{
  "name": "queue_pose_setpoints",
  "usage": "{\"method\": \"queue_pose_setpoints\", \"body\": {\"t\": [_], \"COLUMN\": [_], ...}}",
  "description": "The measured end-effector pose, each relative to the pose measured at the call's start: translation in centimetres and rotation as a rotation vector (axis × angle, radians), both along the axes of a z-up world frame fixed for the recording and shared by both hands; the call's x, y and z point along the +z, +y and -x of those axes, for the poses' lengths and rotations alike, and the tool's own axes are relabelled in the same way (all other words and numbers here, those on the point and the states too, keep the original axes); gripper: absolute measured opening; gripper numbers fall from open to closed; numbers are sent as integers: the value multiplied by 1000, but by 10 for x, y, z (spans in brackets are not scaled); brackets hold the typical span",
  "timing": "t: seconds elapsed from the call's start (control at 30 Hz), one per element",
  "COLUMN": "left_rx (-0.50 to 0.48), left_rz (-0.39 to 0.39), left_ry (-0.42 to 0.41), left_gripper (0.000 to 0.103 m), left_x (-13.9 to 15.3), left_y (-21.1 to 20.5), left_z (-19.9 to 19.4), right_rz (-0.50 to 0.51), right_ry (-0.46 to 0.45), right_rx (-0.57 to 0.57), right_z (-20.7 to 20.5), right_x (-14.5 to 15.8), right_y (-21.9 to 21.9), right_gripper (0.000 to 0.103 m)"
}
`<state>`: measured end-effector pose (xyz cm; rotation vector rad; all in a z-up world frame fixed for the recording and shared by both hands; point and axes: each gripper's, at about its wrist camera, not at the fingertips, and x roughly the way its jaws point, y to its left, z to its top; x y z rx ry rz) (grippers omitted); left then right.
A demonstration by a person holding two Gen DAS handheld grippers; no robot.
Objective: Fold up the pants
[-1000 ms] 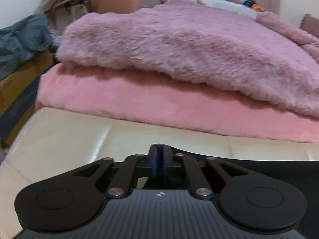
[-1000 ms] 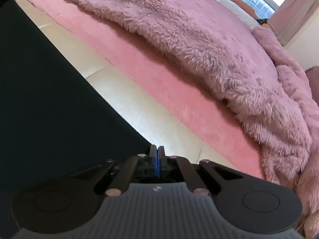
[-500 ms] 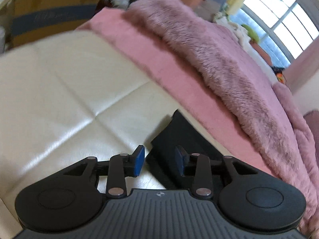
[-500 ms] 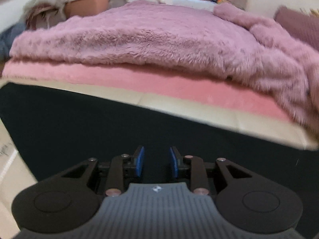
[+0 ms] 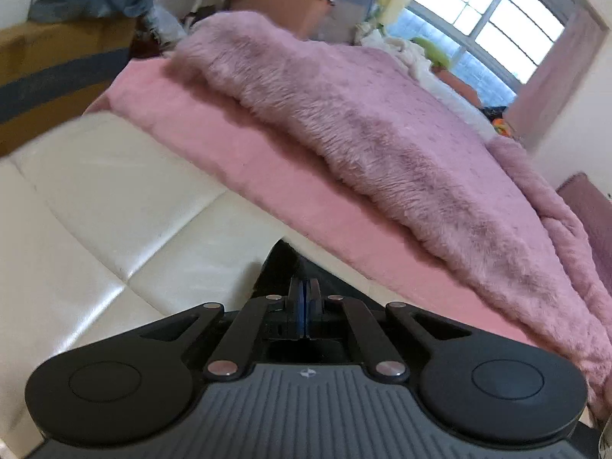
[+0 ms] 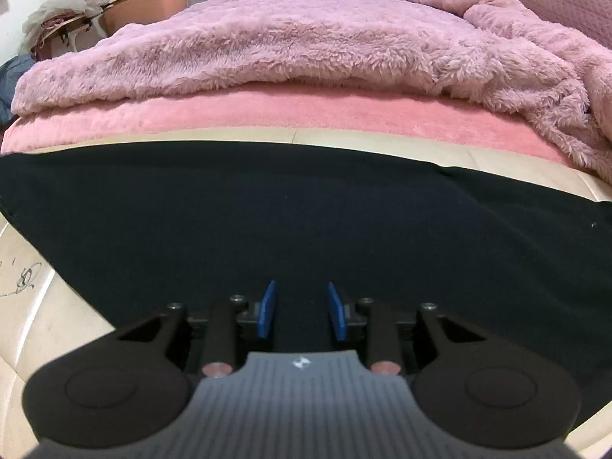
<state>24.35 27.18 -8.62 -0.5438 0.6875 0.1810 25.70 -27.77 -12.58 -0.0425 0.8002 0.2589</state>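
The black pants lie spread flat across a cream leather surface, filling the middle of the right wrist view. My right gripper hovers over the cloth near its front edge. Its jaws are opening, the blue pads stand apart, and nothing is pinched between them. In the left wrist view only one dark corner of the pants shows, pointing away from me. My left gripper is shut on that corner, the pads pressed together. The remainder of the cloth is hidden under the gripper body.
Behind the cream surface rises a bed with a pink sheet and a fluffy mauve blanket. Cardboard boxes and piled clutter stand at the far left, a window at the far right.
The left jaws opened around the pants corner, then closed on it, as the view rolled. The right jaws went from shut to apart, and that view rolled level over the pants.
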Motion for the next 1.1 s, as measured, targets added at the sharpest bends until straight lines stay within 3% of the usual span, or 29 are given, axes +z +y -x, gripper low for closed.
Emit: {"method": "queue_pose_setpoints", "body": {"t": [0.1, 0.17, 0.3, 0.43, 0.57, 0.67, 0.73, 0.93, 1.07, 1.1], "left_rx": [32, 63, 160, 167, 187, 196, 196, 173, 180, 181], "left_rz": [-51, -24, 105, 267, 312, 264, 227, 76, 9, 12], "left_ry": [173, 209, 179, 129, 116, 123, 131, 74, 190, 184], "left_gripper": [1, 4, 10, 16, 16, 16, 0, 0, 0, 0], "left_x": [-15, -27, -35, -46, -56, -58, -57, -28, -45, -49], "left_y": [8, 19, 40, 39, 30, 24, 21, 13, 24, 27], "left_z": [-15, -15, 6, 28, 24, 15, 9, 16, 11, 14], "right_rz": [1, 5, 12, 5, 15, 26, 21, 17, 26, 27], "right_ry": [5, 6, 2, 2, -4, -6, -4, 9, 38, 38], "right_rx": [0, 0, 4, 7, 16, 27, 27, 29, 43, 49], "right_z": [0, -1, 0, -1, 0, 1, 2, 3, 4, 6], "right_x": [1, 1, 0, -1, -2, -1, -1, -1, 0, -1], "right_y": [-2, -1, 1, 1, 5, 7, 5, 1, 0, 0], "right_gripper": [28, 28, 31, 34, 40, 40, 40, 41, 42, 43]}}
